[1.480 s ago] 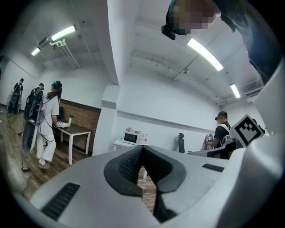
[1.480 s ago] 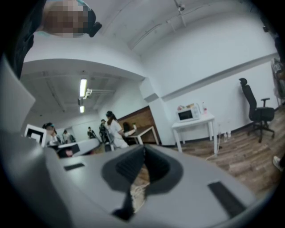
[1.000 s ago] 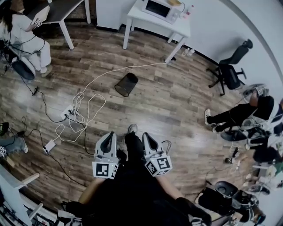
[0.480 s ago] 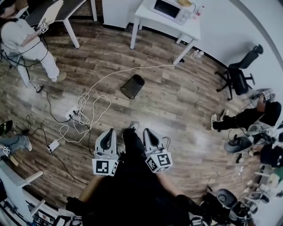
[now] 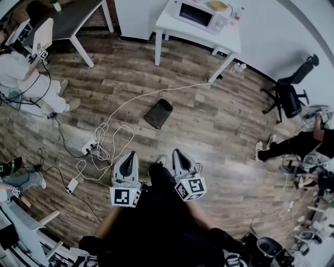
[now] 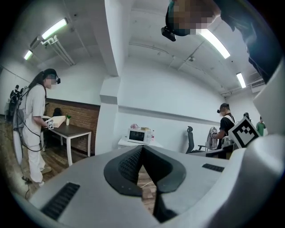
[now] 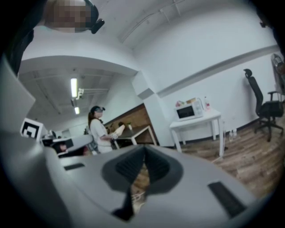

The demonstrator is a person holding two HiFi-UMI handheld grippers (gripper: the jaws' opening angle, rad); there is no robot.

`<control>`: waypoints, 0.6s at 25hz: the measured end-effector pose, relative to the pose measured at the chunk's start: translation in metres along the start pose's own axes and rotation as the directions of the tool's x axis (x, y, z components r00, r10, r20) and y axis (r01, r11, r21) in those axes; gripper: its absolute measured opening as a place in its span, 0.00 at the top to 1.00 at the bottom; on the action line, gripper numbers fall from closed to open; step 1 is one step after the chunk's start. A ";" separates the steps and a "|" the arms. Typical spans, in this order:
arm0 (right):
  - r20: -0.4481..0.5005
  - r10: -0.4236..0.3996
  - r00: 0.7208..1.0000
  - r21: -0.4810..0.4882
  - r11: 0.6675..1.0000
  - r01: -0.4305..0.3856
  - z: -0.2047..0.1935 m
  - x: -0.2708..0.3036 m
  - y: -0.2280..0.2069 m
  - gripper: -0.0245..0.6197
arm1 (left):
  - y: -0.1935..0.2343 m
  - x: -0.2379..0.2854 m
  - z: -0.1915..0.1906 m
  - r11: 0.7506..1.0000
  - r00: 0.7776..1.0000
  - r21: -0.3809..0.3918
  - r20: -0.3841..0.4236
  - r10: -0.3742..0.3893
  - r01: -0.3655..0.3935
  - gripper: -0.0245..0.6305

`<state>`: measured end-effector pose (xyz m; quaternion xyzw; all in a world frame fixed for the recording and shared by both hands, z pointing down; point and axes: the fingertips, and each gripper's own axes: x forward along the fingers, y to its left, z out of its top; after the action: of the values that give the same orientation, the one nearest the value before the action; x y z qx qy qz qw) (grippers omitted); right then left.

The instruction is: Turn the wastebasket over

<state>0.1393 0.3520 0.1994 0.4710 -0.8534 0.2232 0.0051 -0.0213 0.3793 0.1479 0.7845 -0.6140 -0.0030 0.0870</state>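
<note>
A black mesh wastebasket (image 5: 158, 113) lies on its side on the wooden floor in the head view, well ahead of both grippers. My left gripper (image 5: 129, 156) and my right gripper (image 5: 177, 154) are held side by side close to my body, both pointing toward the basket. Each is shut with nothing between its jaws. In the left gripper view the left gripper (image 6: 141, 149) has its dark pads (image 6: 129, 164) meeting. In the right gripper view the right gripper (image 7: 144, 151) is likewise closed. The basket is hidden in both gripper views.
White cables and a power strip (image 5: 90, 147) sprawl over the floor to the left of my path. A white table with a microwave (image 5: 197, 14) stands beyond the basket. A dark table (image 5: 73, 13) and a person (image 5: 23, 78) are at the far left, an office chair (image 5: 289, 94) at the right.
The basket and the floor have slid nearer and lower in the head view as I walk forward. Both grippers stay shut, side by side in front of me.
</note>
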 end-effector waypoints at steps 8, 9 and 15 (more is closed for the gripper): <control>-0.043 0.018 0.999 0.035 0.999 -0.016 0.003 0.050 -0.041 0.91 | -0.003 0.067 0.004 1.000 1.000 0.017 -0.028 0.001 -0.001 0.91; -0.046 0.019 0.999 0.036 0.999 -0.018 0.002 0.054 -0.044 0.91 | -0.003 0.073 0.004 1.000 1.000 0.020 -0.030 0.003 -0.003 0.91; -0.075 -0.004 0.997 0.039 0.999 0.007 -0.012 0.069 -0.054 0.91 | -0.003 0.095 0.005 0.999 0.999 0.020 -0.037 -0.027 0.028 0.91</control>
<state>0.1424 0.2771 0.2457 0.4648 -0.8467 0.2574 0.0283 0.0041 0.2879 0.1527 0.7937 -0.6013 0.0168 0.0902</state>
